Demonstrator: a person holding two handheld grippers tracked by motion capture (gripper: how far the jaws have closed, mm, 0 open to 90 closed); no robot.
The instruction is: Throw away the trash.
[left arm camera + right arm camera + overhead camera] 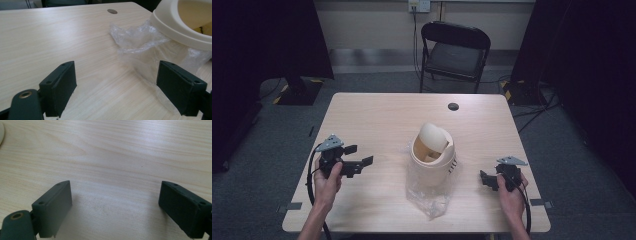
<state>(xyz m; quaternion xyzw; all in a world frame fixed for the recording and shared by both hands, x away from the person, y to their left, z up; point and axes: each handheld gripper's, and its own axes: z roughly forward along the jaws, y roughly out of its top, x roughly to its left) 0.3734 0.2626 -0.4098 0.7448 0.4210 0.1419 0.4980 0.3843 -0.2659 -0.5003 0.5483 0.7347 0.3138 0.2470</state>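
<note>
A cream bin with a swing lid [432,152] stands upright in the middle of the wooden table [377,115]. Its lid is tipped, showing the inside. A clear plastic bag [428,197] lies crumpled around its base and spreads toward the near edge. My left gripper [360,154] is left of the bin, pointing at it, open and holding nothing. In the left gripper view, the left gripper [116,64] frames bare wood, with the bag [142,47] and the bin's rim [180,22] just ahead on the right. My right gripper [484,180] rests right of the bin, open over bare table [112,150].
A round cable hole [453,106] sits near the table's far edge. A black folding chair [455,50] stands beyond the table. Dark curtains hang at both sides. The right hand is close to the table's right front corner.
</note>
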